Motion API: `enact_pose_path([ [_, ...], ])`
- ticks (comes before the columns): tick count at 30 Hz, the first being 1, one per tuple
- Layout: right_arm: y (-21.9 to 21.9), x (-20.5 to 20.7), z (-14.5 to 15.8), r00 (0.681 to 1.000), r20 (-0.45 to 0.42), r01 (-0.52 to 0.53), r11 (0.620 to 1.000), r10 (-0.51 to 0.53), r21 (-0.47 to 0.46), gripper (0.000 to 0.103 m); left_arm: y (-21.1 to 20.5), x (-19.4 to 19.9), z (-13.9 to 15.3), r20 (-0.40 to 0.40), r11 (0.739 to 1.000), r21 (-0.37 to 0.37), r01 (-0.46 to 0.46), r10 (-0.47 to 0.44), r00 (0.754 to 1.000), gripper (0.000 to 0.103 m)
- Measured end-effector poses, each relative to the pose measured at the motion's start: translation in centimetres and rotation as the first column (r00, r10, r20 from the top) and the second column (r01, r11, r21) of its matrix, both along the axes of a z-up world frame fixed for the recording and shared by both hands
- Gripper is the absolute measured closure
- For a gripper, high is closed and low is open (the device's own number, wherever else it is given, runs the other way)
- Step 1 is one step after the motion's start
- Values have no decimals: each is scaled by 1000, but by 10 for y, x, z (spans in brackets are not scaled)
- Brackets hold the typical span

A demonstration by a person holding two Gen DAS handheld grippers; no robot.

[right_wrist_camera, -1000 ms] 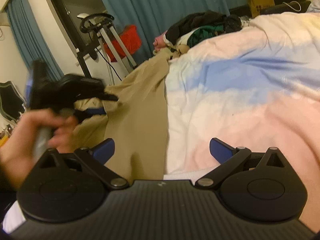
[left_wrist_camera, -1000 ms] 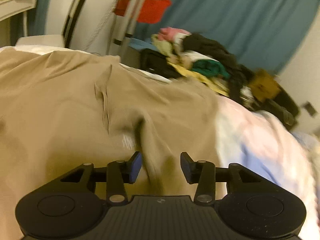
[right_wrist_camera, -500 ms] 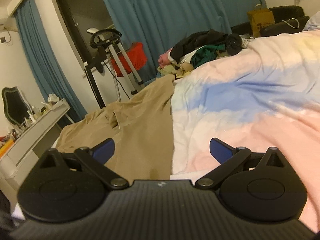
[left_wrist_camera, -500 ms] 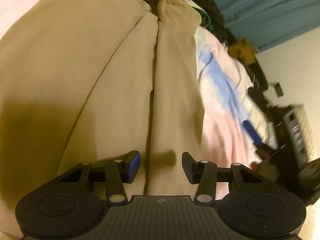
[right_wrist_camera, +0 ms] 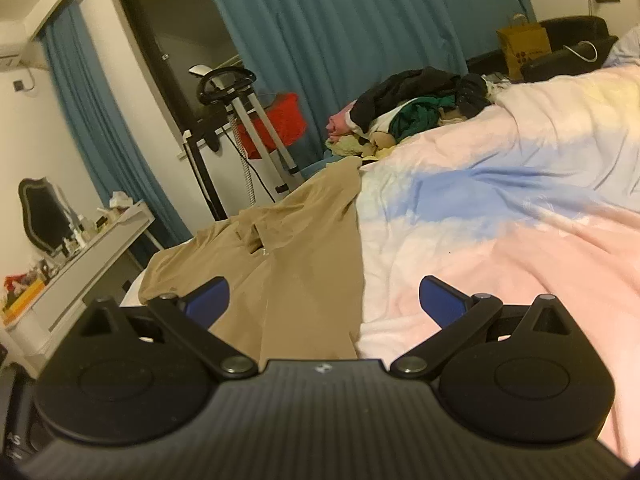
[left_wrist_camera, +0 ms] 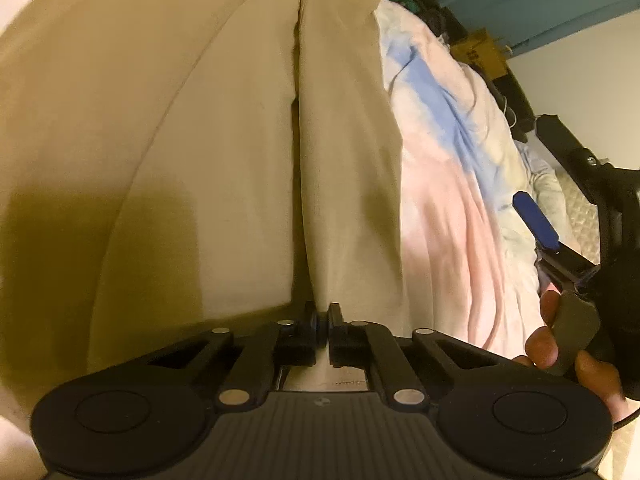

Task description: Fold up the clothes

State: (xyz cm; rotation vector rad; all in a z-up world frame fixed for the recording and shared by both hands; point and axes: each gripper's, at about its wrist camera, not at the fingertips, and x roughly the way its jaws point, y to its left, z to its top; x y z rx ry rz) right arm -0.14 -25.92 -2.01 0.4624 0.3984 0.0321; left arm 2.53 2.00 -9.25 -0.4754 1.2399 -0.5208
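Observation:
A tan garment, seemingly trousers [left_wrist_camera: 224, 128], lies spread along the left side of the bed; it also shows in the right wrist view [right_wrist_camera: 304, 280]. My left gripper [left_wrist_camera: 322, 318] is shut on the near edge of the tan garment, where two lengths of cloth meet. My right gripper [right_wrist_camera: 324, 300] is open and empty, low over the garment's near end and the bedcover edge. It also shows at the right of the left wrist view [left_wrist_camera: 536, 220], held in a hand.
A pink, blue and white bedcover [right_wrist_camera: 500, 216] covers the bed. A pile of mixed clothes [right_wrist_camera: 412, 116] sits at its far end. Beyond it stand a metal stand [right_wrist_camera: 244, 120], a red basket [right_wrist_camera: 280, 120], blue curtains and a cluttered white shelf [right_wrist_camera: 92, 248].
My left gripper has come down to the garment's near edge and shut on it. My right gripper has stayed open and shifted slightly.

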Motion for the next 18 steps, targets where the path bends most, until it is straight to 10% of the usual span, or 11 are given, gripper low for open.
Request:
enact_pose_path([
  [12,-4,-10,10,999,40,-1,1000,1,-7,0,-12,-21,33,143,967,251,-49,14,990,96],
  [18,-11,-19,18,997,66,27,1000,-27,9,0,-13,-28,77,349,953,293,-74,-35,937,42],
])
